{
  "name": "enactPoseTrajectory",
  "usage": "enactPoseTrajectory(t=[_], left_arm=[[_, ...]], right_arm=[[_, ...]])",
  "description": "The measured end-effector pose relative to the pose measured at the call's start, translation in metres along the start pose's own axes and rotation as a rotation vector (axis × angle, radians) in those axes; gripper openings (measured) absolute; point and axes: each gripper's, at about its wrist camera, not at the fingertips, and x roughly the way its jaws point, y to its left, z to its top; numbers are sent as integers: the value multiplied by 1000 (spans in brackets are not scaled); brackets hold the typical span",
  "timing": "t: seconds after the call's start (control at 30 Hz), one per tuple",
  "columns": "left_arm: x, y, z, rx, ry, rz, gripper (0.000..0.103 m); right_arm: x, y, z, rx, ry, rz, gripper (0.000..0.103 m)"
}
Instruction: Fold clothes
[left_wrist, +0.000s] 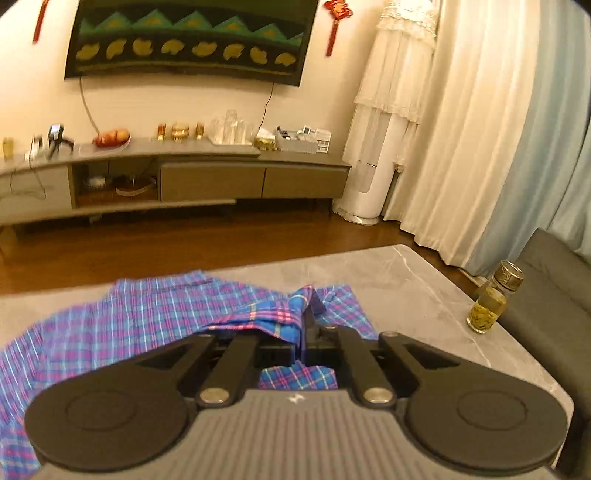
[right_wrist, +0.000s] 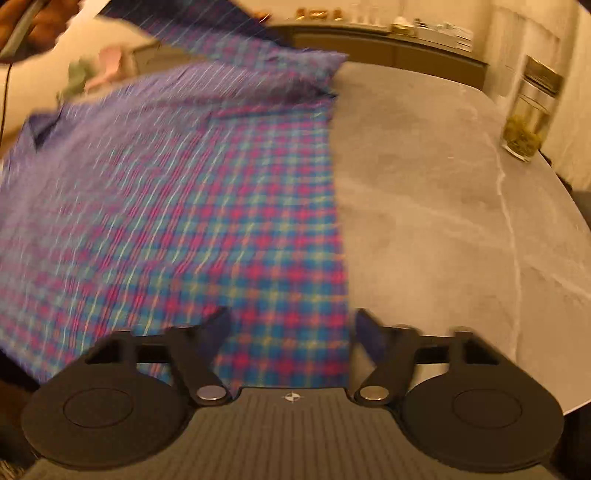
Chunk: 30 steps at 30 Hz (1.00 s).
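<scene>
plaid shirt (right_wrist: 184, 177) motion-blurred, cut off left, left tool (left_wrist: 304, 332) tips buried in cloth

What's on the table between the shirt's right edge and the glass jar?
Nothing: in the right wrist view the grey marble table lies bare between the plaid shirt and the glass jar.
</scene>
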Motion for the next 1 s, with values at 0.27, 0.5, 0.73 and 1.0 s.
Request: enactPoseTrajectory(t=[0.27,0.5,0.73,1.0], left_arm=[[-19,57,1,-126,-39,5,2],[-17,86,2,-114,-15,100,2],[-14,115,2,-101,10,196,2],[-89,-11,-30,375,-72,-95,2]], right_arm=[[-19,52,7,-121,-158,-91,2],[-9,140,1,-331,-202,-18,2],[10,146,-8,-338,-108,117,19],[-13,74,-20,-180,22,194,38]])
